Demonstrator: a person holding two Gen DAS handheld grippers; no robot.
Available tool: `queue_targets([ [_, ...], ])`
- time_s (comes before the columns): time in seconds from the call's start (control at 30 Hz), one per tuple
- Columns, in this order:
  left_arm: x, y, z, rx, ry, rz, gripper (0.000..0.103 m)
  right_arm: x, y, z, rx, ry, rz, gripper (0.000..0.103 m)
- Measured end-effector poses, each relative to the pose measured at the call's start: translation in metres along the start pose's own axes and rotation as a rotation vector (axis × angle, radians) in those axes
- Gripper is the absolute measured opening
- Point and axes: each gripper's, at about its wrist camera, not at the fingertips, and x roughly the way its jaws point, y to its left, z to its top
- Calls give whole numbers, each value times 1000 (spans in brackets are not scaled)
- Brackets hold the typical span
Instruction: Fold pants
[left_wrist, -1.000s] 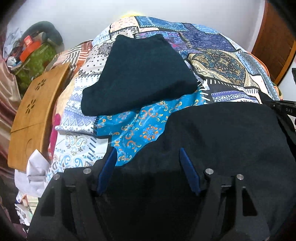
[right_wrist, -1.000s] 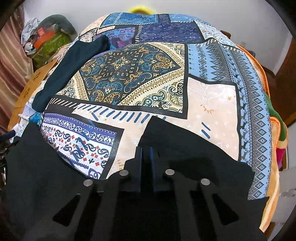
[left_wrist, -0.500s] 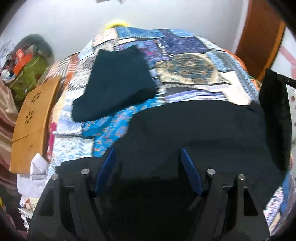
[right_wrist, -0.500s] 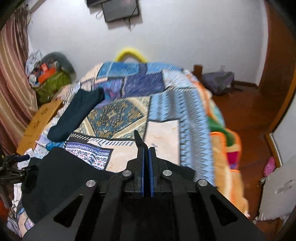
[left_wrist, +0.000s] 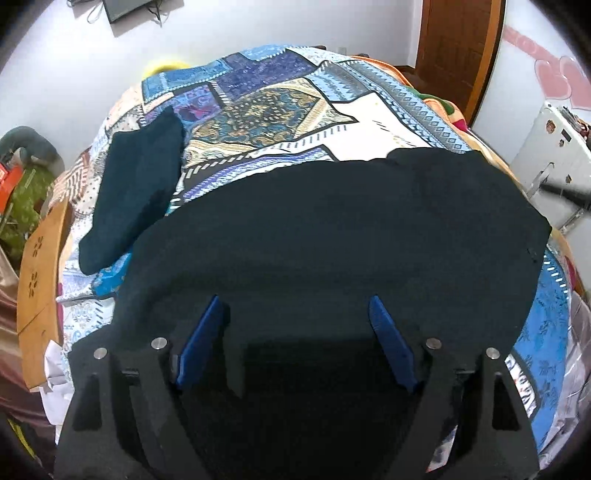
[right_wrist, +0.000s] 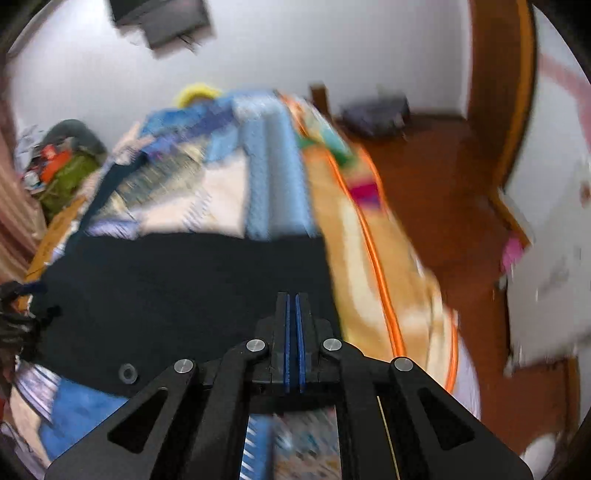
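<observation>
- Black pants (left_wrist: 332, 229) spread across the near end of a bed under a patchwork bedspread (left_wrist: 288, 99); far edge running side to side, with a ragged corner toward the right
- Left gripper (left_wrist: 297, 308) over the near part of the pants, blue pads (left_wrist: 201, 341) well apart and opening; dark cloth below and between them, neither pad pressing on it
- Right gripper (right_wrist: 293, 299) closed, blue pads (right_wrist: 287, 343) together with only a thin slit showing; whether any cloth is pinched there cannot be told; picture smeared by motion
- In the right wrist view, pants (right_wrist: 177, 295) lying left of and under the fingers, beside the orange-trimmed bed edge (right_wrist: 376, 266)
- Second dark folded garment (left_wrist: 133, 192) farther up the bed on the left, apart from the pants
- Wooden board (left_wrist: 37, 280) leaning at the left side of the bed; wooden door (left_wrist: 461, 48) at the far right
</observation>
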Motion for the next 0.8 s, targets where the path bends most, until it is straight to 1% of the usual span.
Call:
queue_targets([
  [0.07,0,-2,1,-5,6,-9,82,4,-7,-9,9,34,-14,3],
  [0.1,0,-1,1,-7,6,-12,82,0,-8,-11,7,32,-20,3],
  [0.17,-1,0,0,-17,4,-23,82,-11,-4,-6,-15,13,-23,3],
  [0.23,-7,8,-1,-49,-10,-30,82,-26,9,2,-53,-20,-14,3],
  [0.3,-15,21,-1,-90,-33,-30,82,-39,27,15,-102,-56,6,7],
  [0.33,-22,30,-1,-113,-52,-28,82,-42,37,19,-122,-70,17,14],
  [0.37,-29,41,-1,-138,-73,-19,82,-46,48,25,-147,-88,34,25],
  [0.4,-35,51,-2,-157,-89,-10,82,-49,64,31,-179,-113,55,32],
  [0.43,-43,65,-3,-184,-108,5,82,-51,77,37,-204,-130,69,48],
  [0.47,-50,81,-4,-212,-125,23,82,-52,89,40,-229,-146,82,58],
  [0.53,-61,113,-9,-262,-142,61,83,-52,124,49,-293,-171,124,62],
  [0.6,-68,145,-17,-309,-146,114,84,-45,157,58,-346,-167,181,63],
  [0.67,-72,181,-30,-360,-133,170,84,-37,183,63,-386,-161,223,66],
  [0.7,-72,194,-36,-378,-125,185,84,-31,202,67,-417,-159,246,66],
  [0.8,-66,237,-59,-435,-84,235,84,-18,245,73,-495,-145,287,67],
])
